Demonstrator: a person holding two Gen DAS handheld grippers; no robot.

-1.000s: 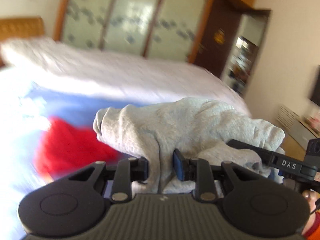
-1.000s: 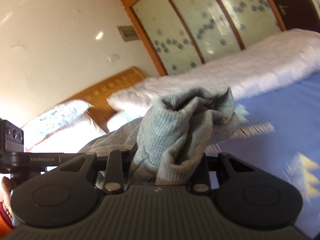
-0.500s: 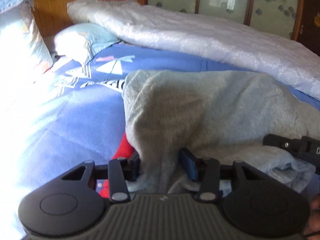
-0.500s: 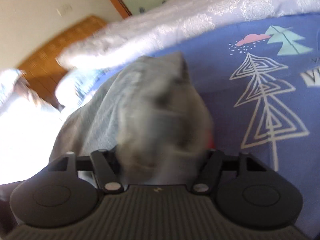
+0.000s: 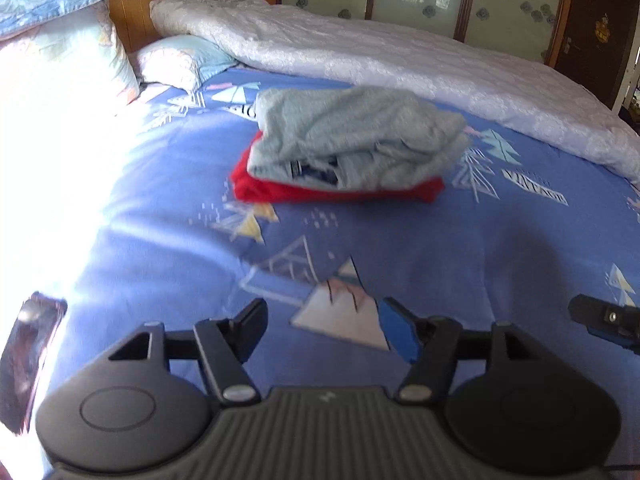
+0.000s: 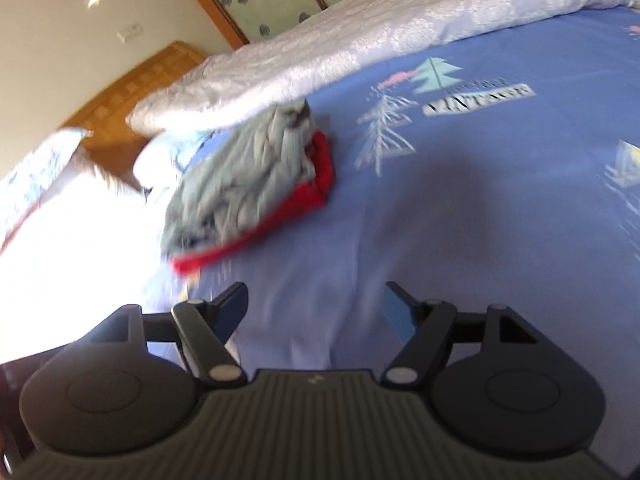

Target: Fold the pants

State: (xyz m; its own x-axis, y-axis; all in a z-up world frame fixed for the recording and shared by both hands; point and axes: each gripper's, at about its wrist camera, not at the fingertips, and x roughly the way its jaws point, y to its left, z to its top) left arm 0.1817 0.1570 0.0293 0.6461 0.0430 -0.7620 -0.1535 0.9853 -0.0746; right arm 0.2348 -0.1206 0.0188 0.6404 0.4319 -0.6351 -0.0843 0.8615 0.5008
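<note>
Ahead of my left tool [image 5: 322, 330], the folded pants [image 5: 352, 136] lie on another folded garment [image 5: 332, 192] on the bed [image 5: 480, 248]; the quilt [image 5: 400, 52] stretches behind them, pillows [image 5: 180, 60] far left.

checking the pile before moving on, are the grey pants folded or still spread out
Folded. The grey pants sit as a compact, rumpled bundle on top of the red garment on the blue bedsheet, with no legs trailing out.
</note>
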